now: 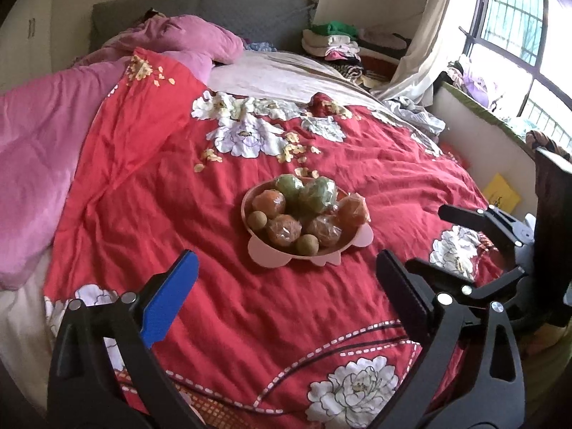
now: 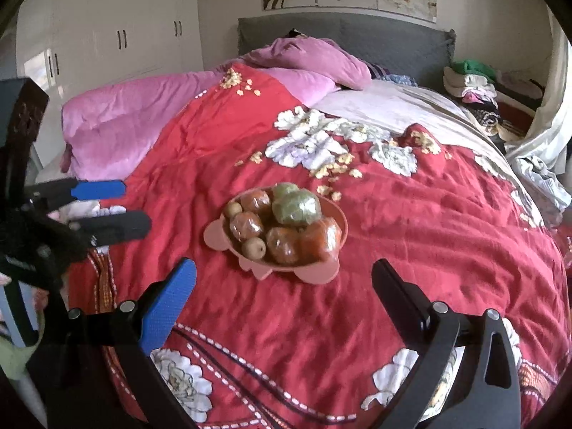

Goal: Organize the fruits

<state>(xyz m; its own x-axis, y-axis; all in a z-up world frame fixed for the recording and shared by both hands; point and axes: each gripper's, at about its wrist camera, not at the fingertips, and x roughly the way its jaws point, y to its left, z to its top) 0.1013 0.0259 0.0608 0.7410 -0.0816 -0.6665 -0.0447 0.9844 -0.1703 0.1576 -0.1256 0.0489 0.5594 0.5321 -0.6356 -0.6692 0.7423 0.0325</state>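
Note:
A pink bowl (image 1: 266, 254) stands on the red flowered quilt (image 1: 150, 193), mid-bed. It holds several plastic-wrapped fruits: two green ones (image 1: 316, 195) at the back, orange ones (image 1: 284, 228) and small brown round ones (image 1: 306, 243). My left gripper (image 1: 286, 268) is open and empty, just short of the bowl. My right gripper (image 2: 284, 279) is open and empty, also just short of the bowl (image 2: 214, 234). The right gripper shows at the right edge of the left wrist view (image 1: 443, 236). The left gripper shows at the left of the right wrist view (image 2: 132, 207).
A pink duvet (image 1: 39, 136) is bunched along the left side and head of the bed. Folded clothes (image 1: 332, 41) are piled at the back right. A curtain (image 1: 422, 53) and window sill clutter lie to the right. A white wardrobe (image 2: 118, 25) stands at the left.

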